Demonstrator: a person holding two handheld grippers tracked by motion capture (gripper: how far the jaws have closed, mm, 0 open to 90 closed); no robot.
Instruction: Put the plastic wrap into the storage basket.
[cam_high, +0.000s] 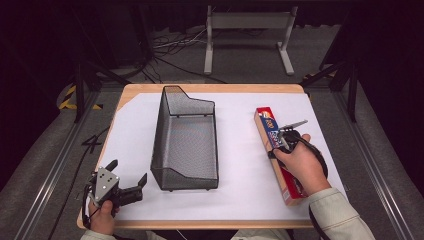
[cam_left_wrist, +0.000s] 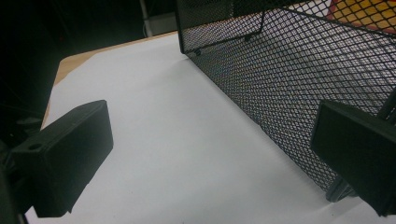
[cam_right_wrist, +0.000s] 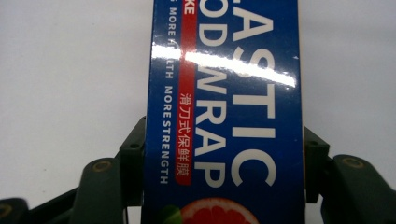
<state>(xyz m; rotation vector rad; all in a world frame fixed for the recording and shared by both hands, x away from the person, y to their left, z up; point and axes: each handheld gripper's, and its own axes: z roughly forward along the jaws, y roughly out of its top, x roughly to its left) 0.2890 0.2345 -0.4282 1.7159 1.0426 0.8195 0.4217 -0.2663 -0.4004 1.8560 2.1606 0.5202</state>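
A long blue and red plastic wrap box (cam_high: 266, 121) lies lengthwise on the white sheet at the table's right. My right gripper (cam_high: 278, 144) comes down over its middle, the hand covering part of it. In the right gripper view the box (cam_right_wrist: 224, 93) sits between the two jaws, and the pads (cam_right_wrist: 133, 154) touch both long sides. My left gripper (cam_high: 129, 171) rests near the front left corner, jaws wide apart with nothing between them. In the left gripper view this gripper (cam_left_wrist: 210, 154) points along the bare sheet beside the basket wall.
A black wire mesh basket (cam_high: 159, 135) stands empty in the middle of the table; its side (cam_left_wrist: 280, 70) is close to my left gripper. A white sheet (cam_high: 235, 150) covers the wooden tabletop. A metal stand and cables lie on the floor behind.
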